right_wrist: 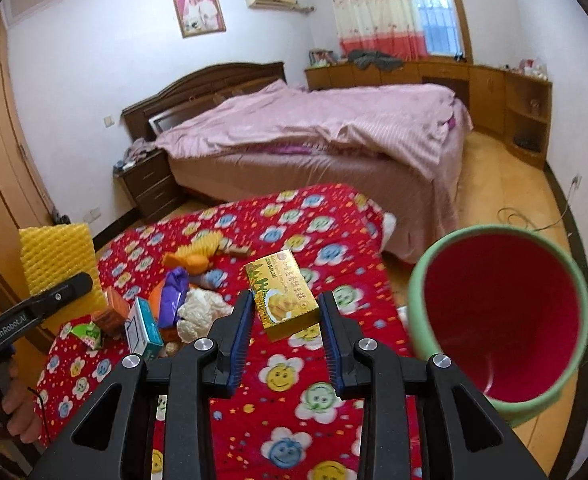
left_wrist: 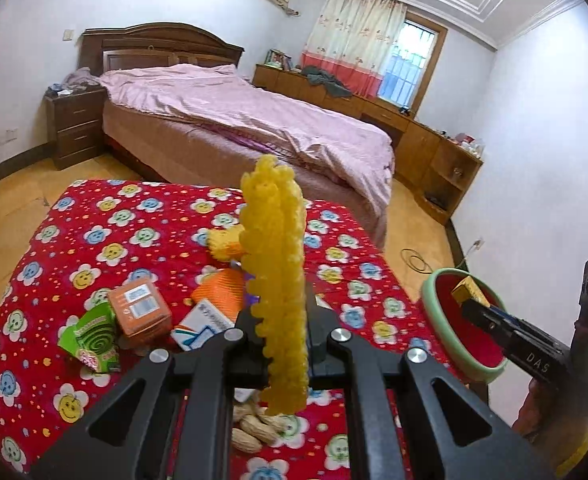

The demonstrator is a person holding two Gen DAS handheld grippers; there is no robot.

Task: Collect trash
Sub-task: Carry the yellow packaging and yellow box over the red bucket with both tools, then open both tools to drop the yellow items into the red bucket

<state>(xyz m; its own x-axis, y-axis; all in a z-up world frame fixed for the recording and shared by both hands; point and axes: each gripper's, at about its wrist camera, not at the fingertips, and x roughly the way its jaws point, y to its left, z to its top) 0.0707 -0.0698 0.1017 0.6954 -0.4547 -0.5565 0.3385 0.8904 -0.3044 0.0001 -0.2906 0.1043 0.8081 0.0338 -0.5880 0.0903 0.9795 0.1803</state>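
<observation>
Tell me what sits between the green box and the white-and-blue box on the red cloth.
An orange box stands between the green box and the white-and-blue box; the left wrist view shows it best.

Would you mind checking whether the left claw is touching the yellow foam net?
Touching. The left wrist view shows the left claw shut on the yellow foam net, which stands pinched between its fingers above the tablecloth.

A table draped in a red cloth (left_wrist: 93, 240) printed with smiley flowers carries the litter. On it lie an orange carton (left_wrist: 139, 309), a green coil-print box (left_wrist: 93, 336), a white-and-blue box (left_wrist: 201, 326), peanuts (left_wrist: 253, 426) near the front edge, a purple wrapper (right_wrist: 173, 292), crumpled white paper (right_wrist: 203, 312) and yellow foam netting (left_wrist: 223, 245) farther back.
</observation>
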